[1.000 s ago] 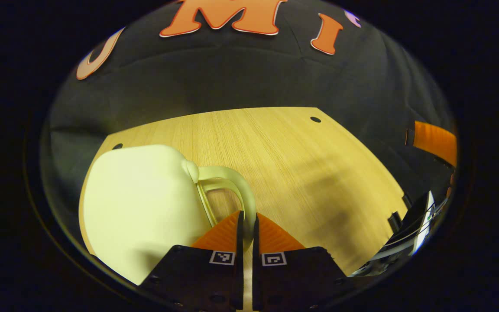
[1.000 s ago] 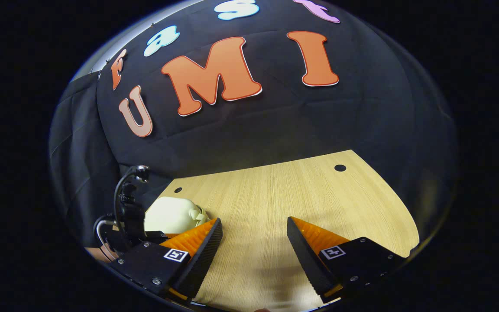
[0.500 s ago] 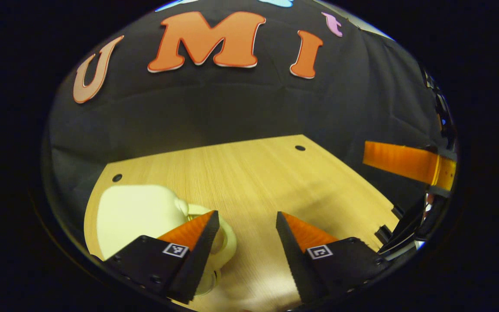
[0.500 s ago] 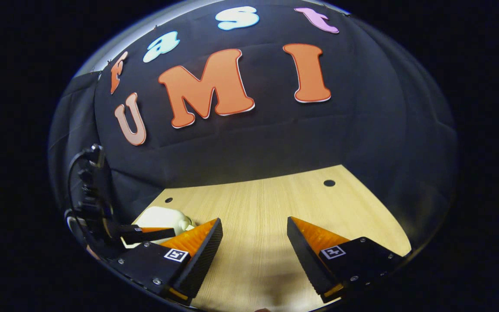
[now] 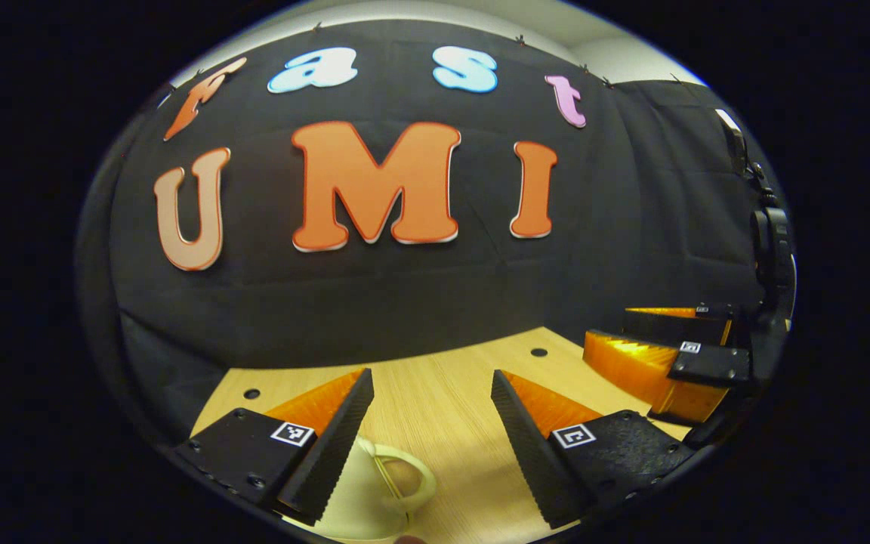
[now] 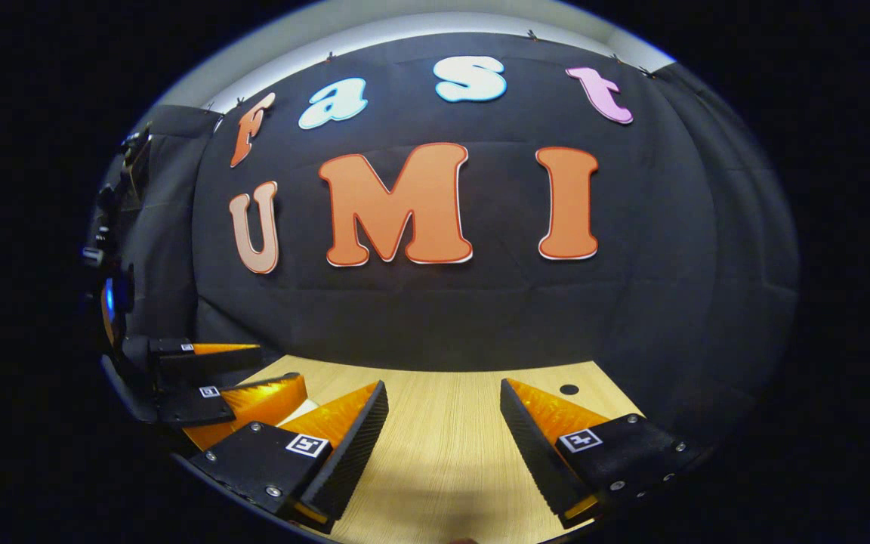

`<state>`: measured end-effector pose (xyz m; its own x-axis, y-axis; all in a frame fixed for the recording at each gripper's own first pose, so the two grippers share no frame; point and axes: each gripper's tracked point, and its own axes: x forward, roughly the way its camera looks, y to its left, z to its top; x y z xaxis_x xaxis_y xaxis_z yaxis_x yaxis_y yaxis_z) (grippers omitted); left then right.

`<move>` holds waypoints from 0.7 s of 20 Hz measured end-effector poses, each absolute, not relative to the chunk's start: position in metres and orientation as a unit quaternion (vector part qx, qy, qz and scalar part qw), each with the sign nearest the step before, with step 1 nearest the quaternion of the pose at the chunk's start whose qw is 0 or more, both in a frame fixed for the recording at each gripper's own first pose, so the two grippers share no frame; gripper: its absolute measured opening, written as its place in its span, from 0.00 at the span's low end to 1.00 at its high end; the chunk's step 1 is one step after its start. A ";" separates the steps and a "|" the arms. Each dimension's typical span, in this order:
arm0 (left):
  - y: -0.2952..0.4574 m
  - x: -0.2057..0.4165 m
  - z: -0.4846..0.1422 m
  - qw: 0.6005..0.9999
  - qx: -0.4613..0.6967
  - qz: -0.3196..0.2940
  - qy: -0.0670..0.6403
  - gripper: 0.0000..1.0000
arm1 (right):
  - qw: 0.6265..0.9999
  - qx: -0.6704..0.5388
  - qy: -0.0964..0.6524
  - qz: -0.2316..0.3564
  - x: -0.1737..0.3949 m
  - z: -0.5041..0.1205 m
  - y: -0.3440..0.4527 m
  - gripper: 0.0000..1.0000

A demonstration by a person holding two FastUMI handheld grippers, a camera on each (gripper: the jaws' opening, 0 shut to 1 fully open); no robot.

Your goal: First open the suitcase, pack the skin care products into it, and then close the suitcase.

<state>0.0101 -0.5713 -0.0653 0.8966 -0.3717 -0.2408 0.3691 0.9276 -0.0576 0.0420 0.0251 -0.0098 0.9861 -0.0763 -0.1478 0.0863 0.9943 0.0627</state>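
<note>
- Wooden table (image 5: 435, 393), pale and drilled with small round holes, standing before the booth's black cloth wall (image 5: 420, 295).
- Left gripper (image 5: 432, 412): fingers spread wide, holding nothing, raised above the table.
- Cream suitcase (image 5: 374, 491): closed, lying at the table's near edge just below the left gripper, looped handle facing up.
- Right gripper (image 6: 442, 423): fingers likewise apart and empty, over bare wood.
</note>
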 end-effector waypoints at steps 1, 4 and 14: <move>-0.568 0.009 -0.057 0.977 -0.008 -0.183 0.112 0.99 | 0.997 0.029 0.065 -0.041 0.044 -0.003 0.029 0.95; -0.560 0.003 -0.036 0.983 -0.010 -0.168 0.077 0.98 | 0.999 0.009 0.041 -0.034 0.046 0.012 0.041 0.95; -0.527 0.001 -0.010 0.990 -0.019 -0.135 0.045 0.98 | 0.999 -0.003 0.011 -0.033 0.041 0.028 0.053 0.95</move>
<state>0.0014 -0.5273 -0.0097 0.9594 -0.2691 -0.0841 0.2656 0.9628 -0.0503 0.0411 0.0528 0.0285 0.9976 -0.0660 -0.0224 0.0659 0.9978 -0.0059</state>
